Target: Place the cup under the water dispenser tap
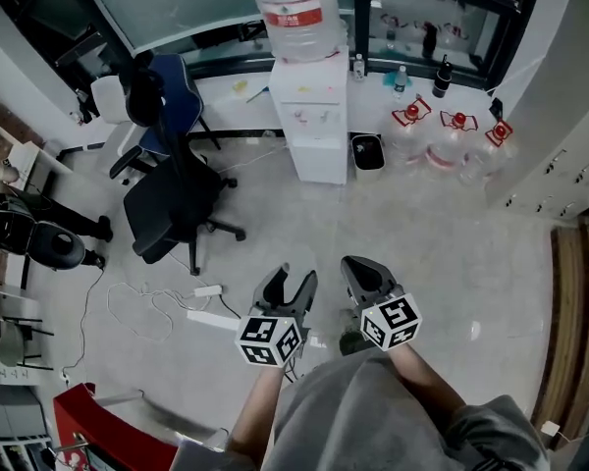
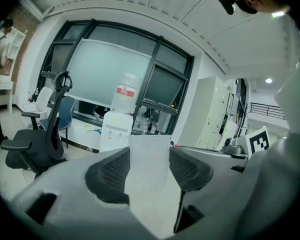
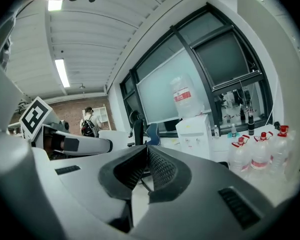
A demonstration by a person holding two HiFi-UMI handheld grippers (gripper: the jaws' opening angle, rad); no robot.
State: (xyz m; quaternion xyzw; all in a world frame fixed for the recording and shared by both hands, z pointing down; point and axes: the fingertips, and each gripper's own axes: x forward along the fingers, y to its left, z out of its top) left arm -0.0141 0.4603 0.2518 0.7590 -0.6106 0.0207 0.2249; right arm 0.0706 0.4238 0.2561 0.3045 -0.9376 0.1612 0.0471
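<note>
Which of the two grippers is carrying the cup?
The left gripper: its jaws clamp the translucent white cup. The right gripper has its jaws closed together, with nothing between them.

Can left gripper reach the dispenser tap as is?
Probably not yet: left gripper holds the cup, but the dispenser stands across open floor. Path looks free; chair sits aside.

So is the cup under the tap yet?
Not yet. Done: the cup is picked up, clamped in the left gripper. In hand: it is held out toward the water dispenser, which stands across the floor. Left: get there and set the cup under the tap.
</note>
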